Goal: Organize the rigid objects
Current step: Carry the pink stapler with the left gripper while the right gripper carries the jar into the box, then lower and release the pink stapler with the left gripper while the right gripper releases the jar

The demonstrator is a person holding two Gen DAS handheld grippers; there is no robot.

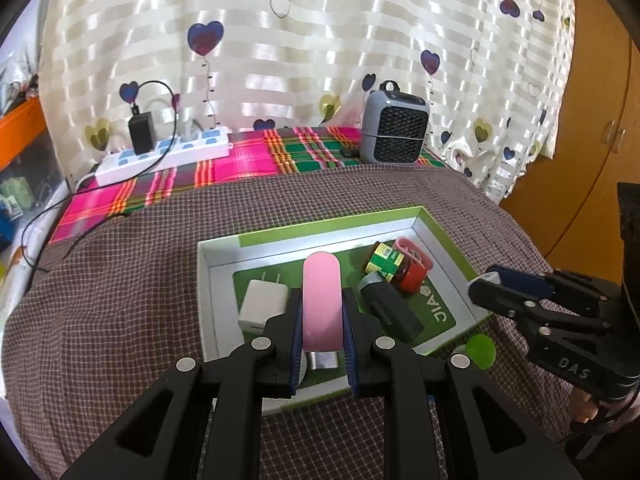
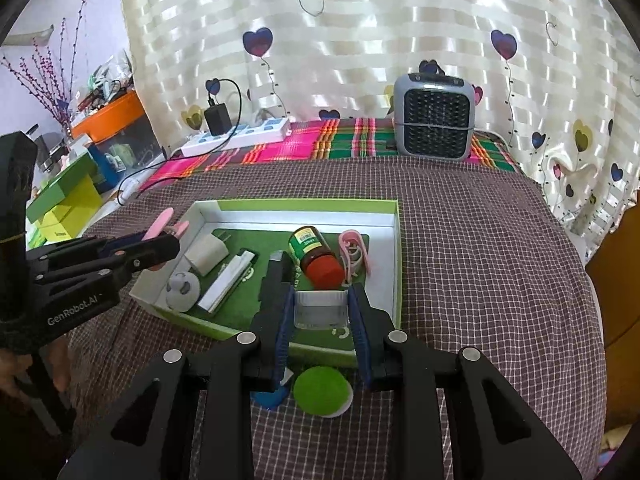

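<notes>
Right wrist view alone, clear jar (image 2: 320, 311), white roll (image 2: 183, 291)

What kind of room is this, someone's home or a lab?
Most likely a lived-in home, not a lab. A heart-print curtain hangs behind a surface spread with checked and plaid cloth, a power strip and a small grey fan-like appliance sit at the back, and cluttered shelves stand beside it.

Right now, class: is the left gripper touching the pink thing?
Touching. The left wrist view shows the left gripper shut on the pink thing, a blue pad pressed flat against each side, no gap, above the green box.
</notes>
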